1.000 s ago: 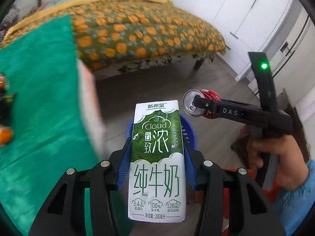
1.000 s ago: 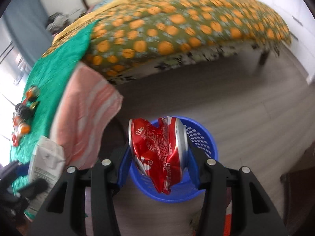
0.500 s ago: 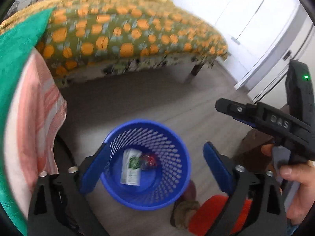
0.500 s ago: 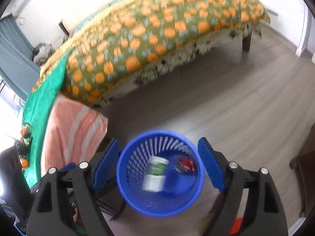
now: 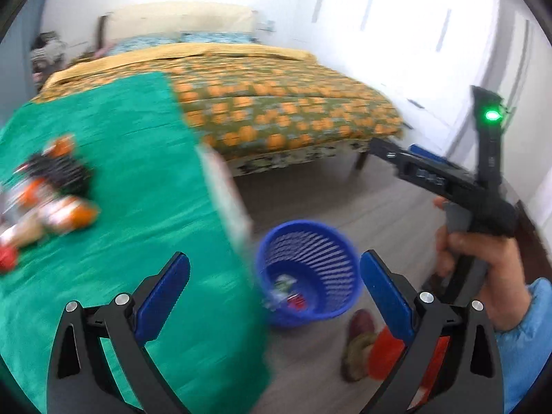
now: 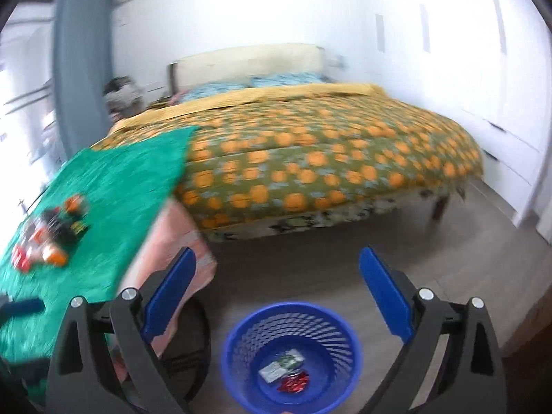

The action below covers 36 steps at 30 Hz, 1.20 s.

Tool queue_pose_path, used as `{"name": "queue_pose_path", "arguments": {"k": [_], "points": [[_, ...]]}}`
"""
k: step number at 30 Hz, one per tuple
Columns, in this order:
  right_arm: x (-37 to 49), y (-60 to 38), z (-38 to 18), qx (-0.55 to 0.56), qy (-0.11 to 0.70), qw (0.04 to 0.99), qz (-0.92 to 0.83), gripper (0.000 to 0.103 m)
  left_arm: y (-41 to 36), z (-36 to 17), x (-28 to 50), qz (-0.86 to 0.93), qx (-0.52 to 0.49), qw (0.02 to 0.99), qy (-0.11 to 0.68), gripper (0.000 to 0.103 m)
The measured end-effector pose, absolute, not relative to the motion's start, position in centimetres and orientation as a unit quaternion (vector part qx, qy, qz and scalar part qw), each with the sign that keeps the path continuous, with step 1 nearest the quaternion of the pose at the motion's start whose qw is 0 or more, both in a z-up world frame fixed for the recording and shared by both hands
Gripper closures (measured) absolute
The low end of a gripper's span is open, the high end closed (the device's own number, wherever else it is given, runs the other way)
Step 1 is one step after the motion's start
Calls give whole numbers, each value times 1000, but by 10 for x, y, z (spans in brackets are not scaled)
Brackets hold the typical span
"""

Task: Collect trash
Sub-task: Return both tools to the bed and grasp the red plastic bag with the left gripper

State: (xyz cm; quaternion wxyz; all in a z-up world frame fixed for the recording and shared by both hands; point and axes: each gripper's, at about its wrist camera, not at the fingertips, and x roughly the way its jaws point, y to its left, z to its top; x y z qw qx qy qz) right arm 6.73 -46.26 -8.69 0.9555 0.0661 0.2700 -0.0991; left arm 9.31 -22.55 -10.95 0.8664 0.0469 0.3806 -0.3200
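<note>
both claws have let go since 1 second ago: the milk carton [image 6: 281, 365] and the crushed red can [image 6: 294, 383] now lie side by side at the bottom of the blue basket [image 6: 238, 341] on the floor. the left claw [image 5: 274, 298] stands wide and holds nothing, and it has swung from the basket toward the green-covered table [image 5: 138, 207], so the basket sits to its right, just past the table's edge. the right claw [image 6: 277, 296] is also wide and empty, above the basket and looking toward the bed [image 6: 310, 158]. that drop looks finished, so 2 pieces of trash are collected. more remains, it seems: a blurred cluster of orange, black and red litter [image 5: 48, 189] lies on the table, well apart from both claws. the likely next step is reaching back to that pile; blur hides what each item is.
</note>
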Motion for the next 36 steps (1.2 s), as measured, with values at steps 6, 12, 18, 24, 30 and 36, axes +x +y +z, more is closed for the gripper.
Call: {"name": "queue_pose_path", "arguments": {"k": [6,12,18,24,30,36], "points": [[68,-344,-102,10,298,954,10,10,-126,-125,97,-233,61,884,402,5],[84,-227,-118,-70,336,934,95,10,-34,-127,113,-123,50,903,410,5],[132,-156,-138,-107,385,909,124,10,47,-128,145,-33,-20,907,420,5],[152,-141,-152,-102,411,896,137,10,53,-123,185,-3,-43,906,420,5],[155,-142,-153,-100,416,893,139,8,36,-120,237,35,-58,908,413,5],[164,-153,-157,-64,437,884,152,6,43,-141,255,57,-41,892,447,5]]}}
